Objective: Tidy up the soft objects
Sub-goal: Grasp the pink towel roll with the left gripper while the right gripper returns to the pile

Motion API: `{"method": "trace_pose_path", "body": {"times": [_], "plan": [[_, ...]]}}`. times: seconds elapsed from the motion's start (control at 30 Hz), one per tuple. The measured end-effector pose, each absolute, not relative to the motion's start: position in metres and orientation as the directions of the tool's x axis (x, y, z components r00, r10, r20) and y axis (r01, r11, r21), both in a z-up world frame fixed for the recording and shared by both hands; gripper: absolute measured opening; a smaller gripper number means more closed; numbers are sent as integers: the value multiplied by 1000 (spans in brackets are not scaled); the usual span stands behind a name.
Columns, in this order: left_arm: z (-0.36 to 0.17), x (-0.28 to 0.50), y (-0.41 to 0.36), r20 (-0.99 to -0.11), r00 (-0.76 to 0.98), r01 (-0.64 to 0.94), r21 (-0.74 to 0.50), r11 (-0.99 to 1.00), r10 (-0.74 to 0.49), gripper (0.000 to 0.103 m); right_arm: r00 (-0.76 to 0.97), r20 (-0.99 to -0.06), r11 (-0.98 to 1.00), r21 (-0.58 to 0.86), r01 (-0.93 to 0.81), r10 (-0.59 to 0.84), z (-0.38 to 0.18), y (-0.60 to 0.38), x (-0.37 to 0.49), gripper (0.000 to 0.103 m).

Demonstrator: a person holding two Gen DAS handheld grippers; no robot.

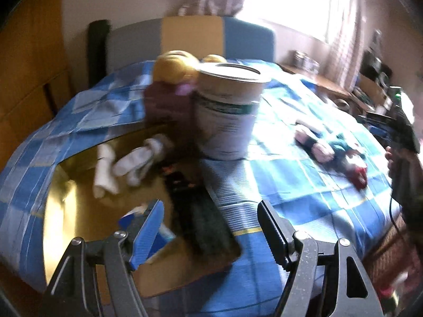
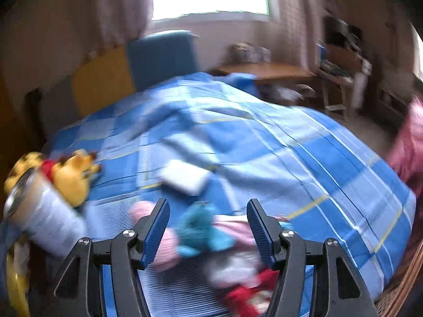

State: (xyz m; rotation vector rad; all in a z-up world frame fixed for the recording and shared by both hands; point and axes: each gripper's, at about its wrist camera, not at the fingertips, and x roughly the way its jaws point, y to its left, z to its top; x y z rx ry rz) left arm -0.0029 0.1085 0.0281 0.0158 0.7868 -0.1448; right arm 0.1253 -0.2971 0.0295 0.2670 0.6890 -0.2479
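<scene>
- While both views blur, the left tool [image 1: 211,227] hangs spread and empty over white socks [image 1: 124,163] beside a bucket [image 1: 227,113].
- Right tool [image 2: 208,227], spread, holds nothing above plush toys [image 2: 201,235] on the bed [image 2: 290,145].

Bedspread [image 2: 304,158] is blue/light-blue check w/ thin white + yellow lines. Plush toy [image 2: 74,177] by the bucket is yellow w/ a red bit at the neck. Bucket [image 1: 227,116] is whitish w/ a dark green band. Socks [image 1: 127,163] white, headboard [image 1: 193,39] grey/yellow/blue panels, gripper pads [image 2: 156,229] blue.
</scene>
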Motion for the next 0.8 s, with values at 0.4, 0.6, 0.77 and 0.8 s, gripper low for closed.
{"method": "trace_pose_path", "body": {"times": [0.4,0.6,0.77,0.8], "plan": [[17,53,14,-770,571,316,-113,942,-284,74,741,-670,721,491,489,-47,-1,-373,100,61],[-1,99,-32,-813,489,320,-169,932,-315,74,743,-669,693,534,484,-4,-5,-376,102,61],[-12,135,-68,-824,448,315,-218,924,-347,70,749,-662,712,541,448,32,-5,-370,107,61],[-14,145,-76,-823,439,314,-235,920,-360,68,749,-661,716,541,440,40,-5,-369,108,61]]}}
